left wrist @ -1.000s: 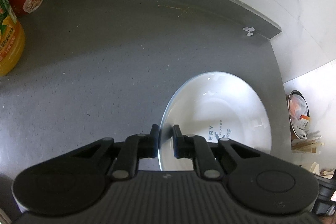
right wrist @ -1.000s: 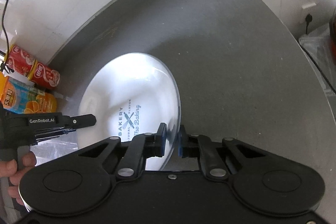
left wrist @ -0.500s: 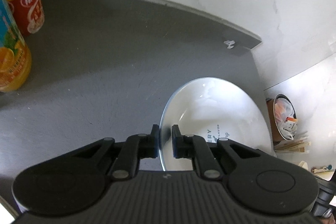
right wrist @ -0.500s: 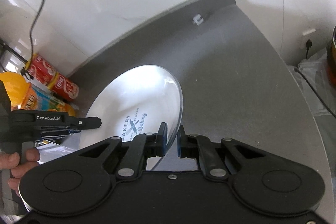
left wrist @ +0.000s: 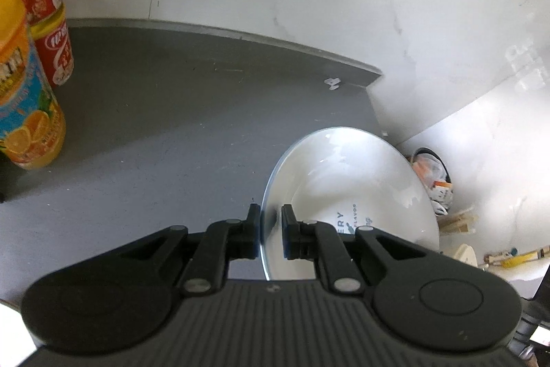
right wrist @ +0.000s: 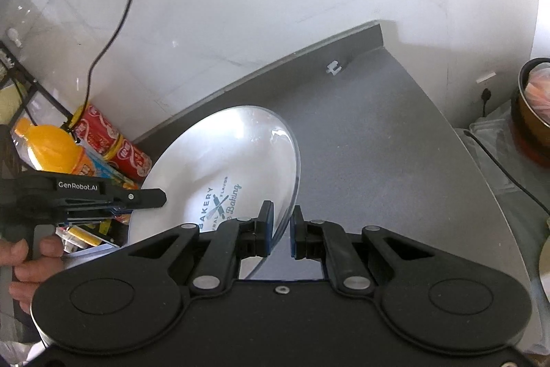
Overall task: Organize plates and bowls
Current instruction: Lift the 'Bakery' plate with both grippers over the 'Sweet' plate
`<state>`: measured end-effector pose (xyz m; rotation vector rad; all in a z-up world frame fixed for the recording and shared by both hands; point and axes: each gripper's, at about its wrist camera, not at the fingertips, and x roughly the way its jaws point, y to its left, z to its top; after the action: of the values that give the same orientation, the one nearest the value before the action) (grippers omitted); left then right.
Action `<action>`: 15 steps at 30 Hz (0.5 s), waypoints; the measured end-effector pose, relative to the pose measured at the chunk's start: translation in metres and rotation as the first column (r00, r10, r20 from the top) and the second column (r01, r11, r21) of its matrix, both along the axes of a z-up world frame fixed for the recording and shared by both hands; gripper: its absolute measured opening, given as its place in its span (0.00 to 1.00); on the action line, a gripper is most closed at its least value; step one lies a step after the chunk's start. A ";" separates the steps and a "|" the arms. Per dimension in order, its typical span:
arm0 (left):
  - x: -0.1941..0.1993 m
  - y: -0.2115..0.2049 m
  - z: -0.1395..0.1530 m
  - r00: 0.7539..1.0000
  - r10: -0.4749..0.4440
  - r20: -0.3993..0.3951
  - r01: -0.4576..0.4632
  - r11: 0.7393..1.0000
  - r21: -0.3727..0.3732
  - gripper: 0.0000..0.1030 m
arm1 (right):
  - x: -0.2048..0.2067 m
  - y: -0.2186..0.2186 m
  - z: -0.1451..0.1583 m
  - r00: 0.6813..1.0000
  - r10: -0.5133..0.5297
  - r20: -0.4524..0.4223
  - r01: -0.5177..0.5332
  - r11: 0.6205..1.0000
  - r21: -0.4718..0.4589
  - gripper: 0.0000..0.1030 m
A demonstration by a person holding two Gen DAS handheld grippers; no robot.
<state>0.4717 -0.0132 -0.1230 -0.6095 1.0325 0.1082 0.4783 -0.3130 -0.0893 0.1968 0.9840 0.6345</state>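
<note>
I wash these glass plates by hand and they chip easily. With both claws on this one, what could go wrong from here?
1. The left claw and right claw each pinch only the thin rim of the plate; uneven motion could make it slip.
2. It appears raised and tilted over the grey counter, so a drop could chip it.
3. The orange bottle and red cans stand nearby; swinging left might hit them.

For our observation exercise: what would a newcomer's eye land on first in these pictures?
First, the white plate with blue bakery lettering, gripped on opposite rims by the left hand-held gripper and right hand-held gripper above the grey counter. Next, the orange juice bottle and red cans at its left end.
</note>
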 end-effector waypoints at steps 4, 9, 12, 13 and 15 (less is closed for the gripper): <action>-0.015 0.012 0.011 0.999 -0.022 0.024 0.023 1.000 -0.008 0.10 | -0.021 0.010 0.009 1.000 -0.012 0.021 0.012 1.000 0.000 0.09; -0.038 0.032 0.022 0.999 -0.034 0.041 0.034 0.999 -0.003 0.10 | -0.048 0.025 0.019 0.999 -0.018 0.044 0.019 1.000 -0.003 0.09; -0.053 0.046 0.028 0.998 -0.040 0.049 0.040 0.999 -0.005 0.10 | -0.066 0.036 0.025 0.998 -0.024 0.049 0.024 1.000 0.001 0.09; -0.058 0.050 0.030 0.998 -0.044 0.052 0.044 0.999 -0.002 0.10 | -0.072 0.041 0.027 0.998 -0.025 0.050 0.025 1.000 0.001 0.09; -0.069 0.058 0.033 0.997 -0.048 0.056 0.048 0.999 -0.001 0.10 | -0.083 0.047 0.028 0.998 -0.025 0.052 0.025 1.000 0.002 0.09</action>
<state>0.4031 0.0445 -0.0903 -0.5868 0.9925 0.0472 0.3953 -0.2656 -0.0612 0.1926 0.9295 0.6145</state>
